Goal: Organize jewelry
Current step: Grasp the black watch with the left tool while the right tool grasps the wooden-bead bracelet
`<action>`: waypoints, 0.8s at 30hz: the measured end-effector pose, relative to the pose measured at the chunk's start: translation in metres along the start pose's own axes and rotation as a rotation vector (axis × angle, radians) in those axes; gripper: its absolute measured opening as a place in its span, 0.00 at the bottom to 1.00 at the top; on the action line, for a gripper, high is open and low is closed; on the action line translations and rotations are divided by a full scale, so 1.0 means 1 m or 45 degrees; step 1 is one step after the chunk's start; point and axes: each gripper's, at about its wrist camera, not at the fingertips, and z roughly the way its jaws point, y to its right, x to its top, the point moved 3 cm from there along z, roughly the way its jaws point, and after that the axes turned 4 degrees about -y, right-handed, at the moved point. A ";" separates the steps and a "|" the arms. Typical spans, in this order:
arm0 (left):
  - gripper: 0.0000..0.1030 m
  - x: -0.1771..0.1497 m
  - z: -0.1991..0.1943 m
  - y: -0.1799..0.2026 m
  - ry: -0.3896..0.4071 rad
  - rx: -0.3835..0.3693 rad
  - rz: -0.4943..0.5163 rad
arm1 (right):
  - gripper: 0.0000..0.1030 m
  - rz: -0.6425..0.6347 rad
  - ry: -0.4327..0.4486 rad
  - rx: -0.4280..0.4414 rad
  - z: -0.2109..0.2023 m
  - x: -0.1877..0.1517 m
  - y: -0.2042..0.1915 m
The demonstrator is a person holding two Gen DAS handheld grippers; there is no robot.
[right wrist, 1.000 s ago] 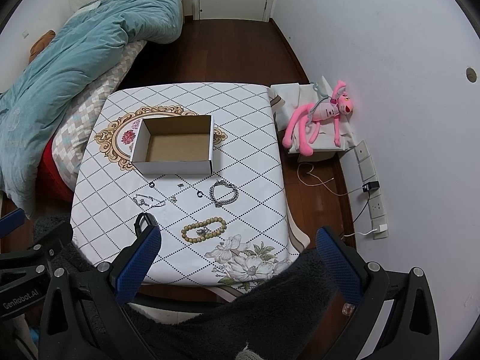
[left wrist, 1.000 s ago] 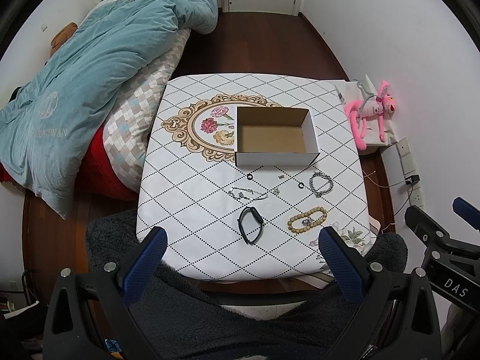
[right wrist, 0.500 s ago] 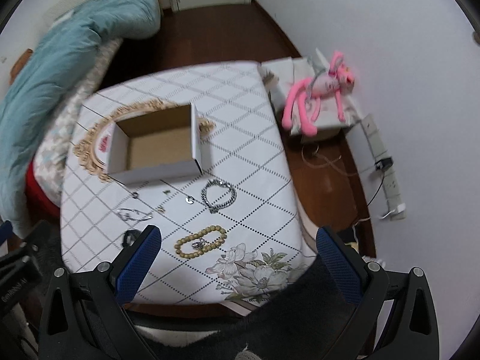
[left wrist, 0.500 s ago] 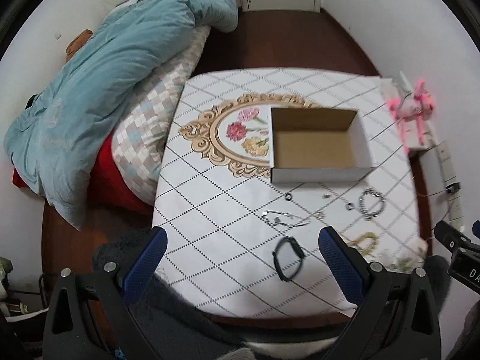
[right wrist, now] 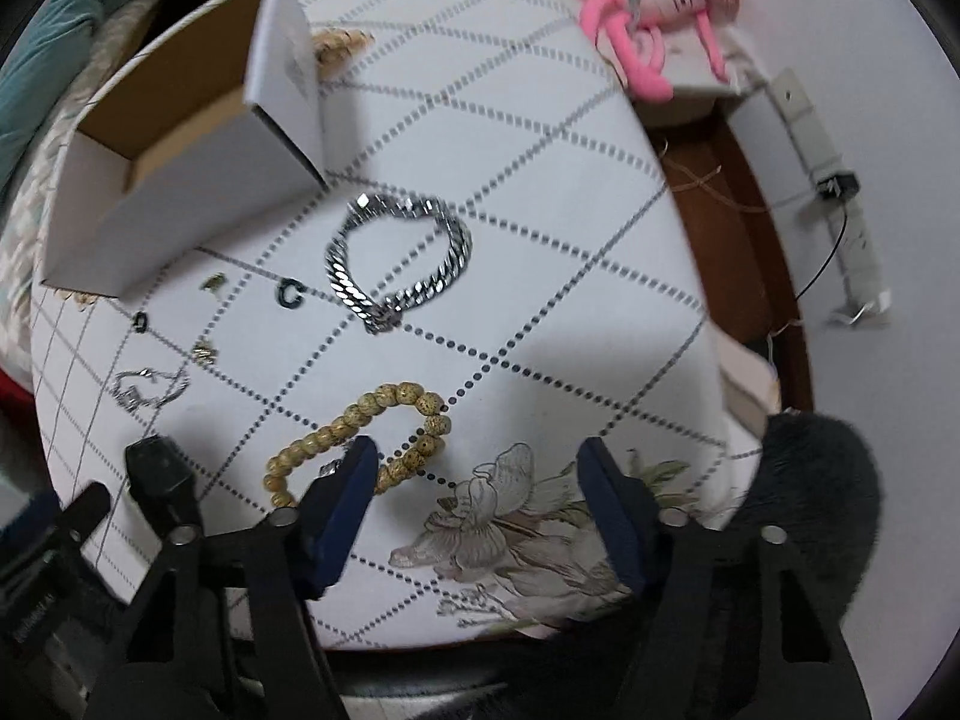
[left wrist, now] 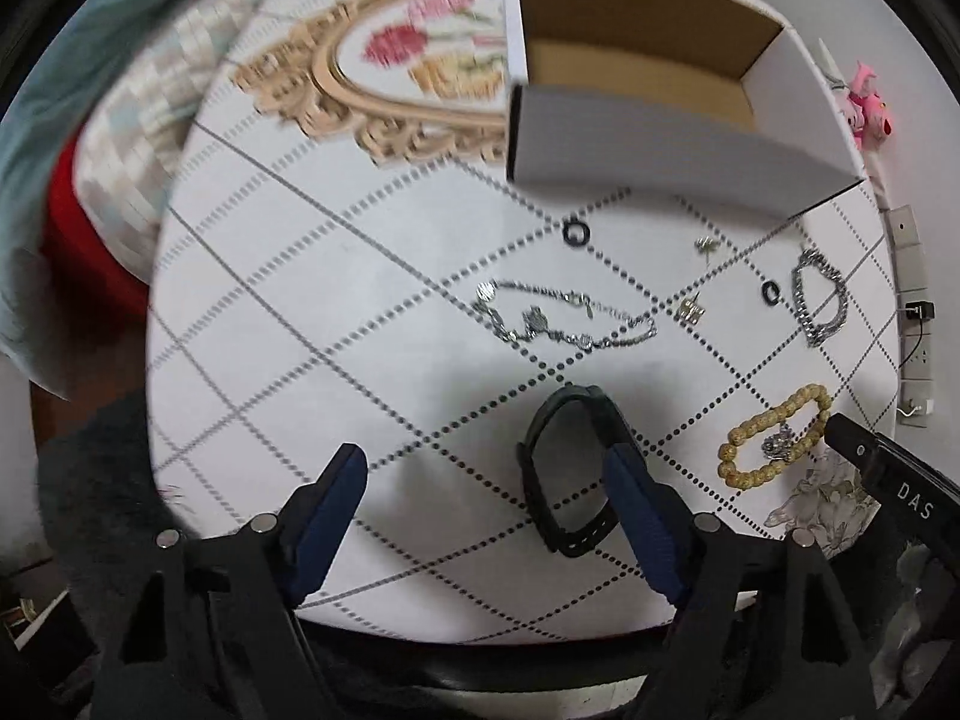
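Observation:
Jewelry lies on the white diamond-patterned table (left wrist: 288, 324). A black band (left wrist: 561, 468) lies by the right finger of my open, empty left gripper (left wrist: 486, 480). Beyond it are a thin silver necklace (left wrist: 558, 318), two black rings (left wrist: 576, 233), small earrings (left wrist: 690, 309), a silver chain bracelet (right wrist: 396, 258) and a wooden bead bracelet (right wrist: 360, 432). The open white cardboard box (left wrist: 648, 90) stands behind them. My right gripper (right wrist: 480, 468) is open and empty; its left finger partly hides the bead bracelet.
A bed with a teal blanket (left wrist: 36, 138) and patterned pillow is left of the table. A pink plush toy (right wrist: 660, 24), a power strip and cables sit right of the table. A dark fuzzy cover (right wrist: 810, 492) lies at the table's near edge.
Both grippers have dropped low and forward over the table. The left one now hangs by the black band, the right one over the bead bracelet. The jaws look narrower than before.

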 end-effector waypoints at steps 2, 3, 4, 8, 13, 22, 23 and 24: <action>0.71 0.000 0.009 0.002 -0.019 -0.021 -0.003 | 0.51 0.006 -0.004 0.012 0.010 0.000 -0.001; 0.68 0.000 0.011 0.002 -0.019 -0.023 0.001 | 0.45 0.002 -0.008 0.022 0.014 0.000 -0.003; 0.62 0.000 0.015 0.004 -0.023 -0.020 0.008 | 0.39 -0.001 -0.013 0.038 0.018 -0.001 -0.004; 0.32 -0.002 0.025 0.005 -0.036 -0.024 0.022 | 0.16 -0.033 0.025 0.025 0.018 -0.007 -0.009; 0.17 -0.009 0.028 0.007 0.022 -0.011 0.060 | 0.09 -0.054 -0.001 0.044 0.021 -0.014 -0.007; 0.04 -0.003 0.011 0.011 0.073 -0.027 0.081 | 0.09 -0.085 0.047 -0.019 0.018 -0.009 -0.019; 0.04 -0.004 0.007 0.011 0.085 -0.025 0.082 | 0.09 -0.073 0.045 0.011 0.015 -0.008 -0.018; 0.04 -0.001 0.000 0.010 0.092 -0.029 0.082 | 0.09 -0.056 0.037 0.052 0.006 -0.006 -0.019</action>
